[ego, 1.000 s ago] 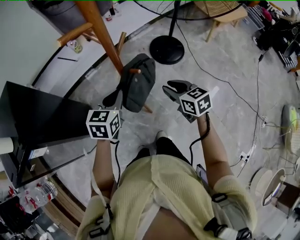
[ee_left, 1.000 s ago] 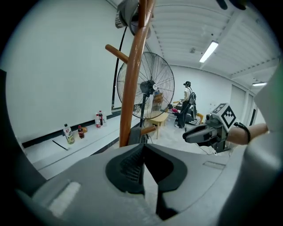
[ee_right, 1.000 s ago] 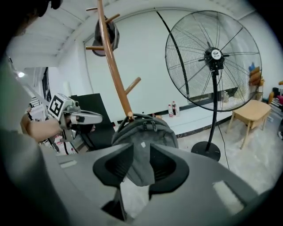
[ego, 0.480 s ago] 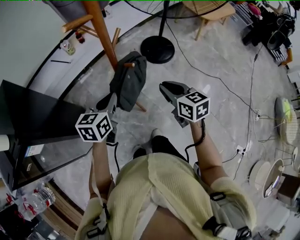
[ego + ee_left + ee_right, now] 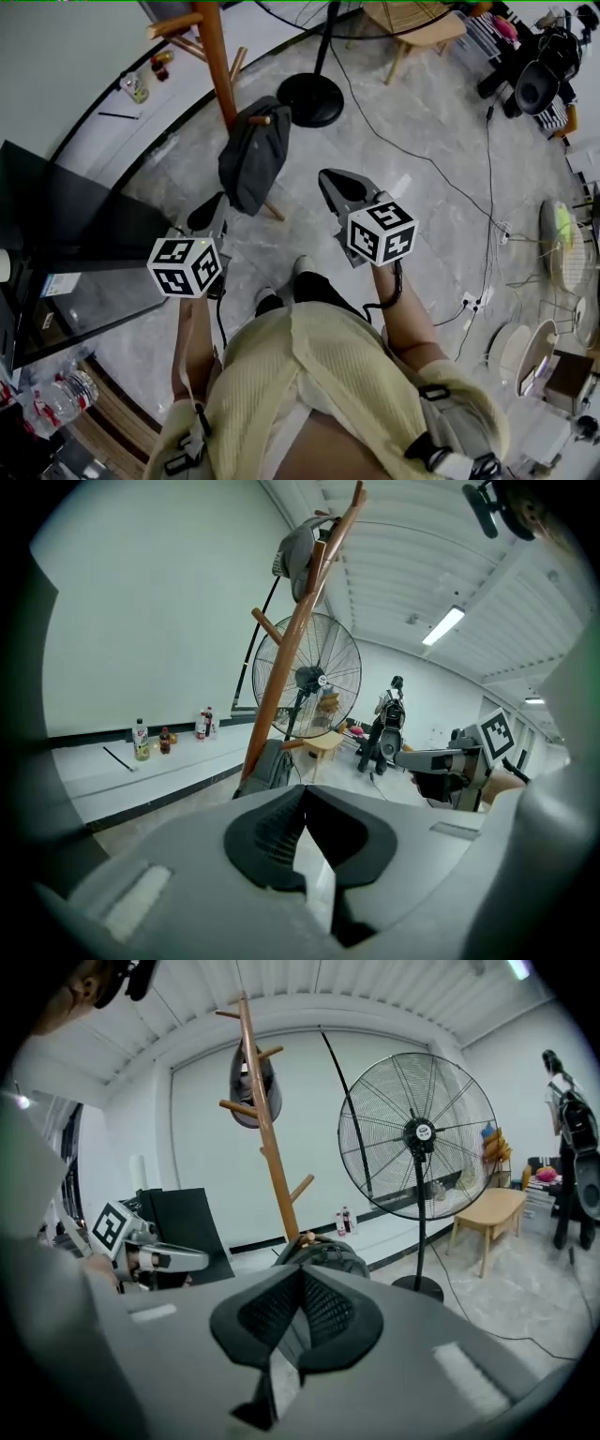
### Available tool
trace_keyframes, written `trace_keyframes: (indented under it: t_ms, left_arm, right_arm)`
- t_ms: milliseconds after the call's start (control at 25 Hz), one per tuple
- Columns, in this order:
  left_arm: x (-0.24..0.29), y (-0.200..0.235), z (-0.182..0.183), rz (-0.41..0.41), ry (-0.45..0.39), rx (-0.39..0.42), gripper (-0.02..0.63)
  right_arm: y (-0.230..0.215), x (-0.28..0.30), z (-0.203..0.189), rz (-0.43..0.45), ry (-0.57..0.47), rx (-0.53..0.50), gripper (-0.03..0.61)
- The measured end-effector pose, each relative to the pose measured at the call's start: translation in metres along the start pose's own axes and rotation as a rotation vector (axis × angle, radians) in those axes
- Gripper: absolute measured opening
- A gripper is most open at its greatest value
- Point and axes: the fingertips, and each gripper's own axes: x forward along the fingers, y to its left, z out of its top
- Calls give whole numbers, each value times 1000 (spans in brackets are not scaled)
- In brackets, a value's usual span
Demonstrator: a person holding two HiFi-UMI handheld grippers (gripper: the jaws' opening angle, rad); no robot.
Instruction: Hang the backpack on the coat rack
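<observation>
Backpack on coat rack, beyond right hand-held gripper

The coat rack runs off the head view's top edge, so its crown is cut away there. In the left gripper view my left gripper hides most of the backpack. In the right gripper view my right gripper covers its lower part. The bottles by the wall are too small to read.
</observation>
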Motion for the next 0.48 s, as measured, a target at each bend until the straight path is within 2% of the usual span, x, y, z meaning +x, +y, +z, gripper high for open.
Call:
trace_keyframes:
  t_ms: [160, 480]
  left_arm:
    - [-13, -2, -8, 7, 26, 32, 3]
    - [-40, 5, -1, 73, -18, 45, 3]
  right_arm:
    - [4, -5, 2, -48, 6, -34, 3]
    - [21, -14, 10, -32, -32, -12, 3]
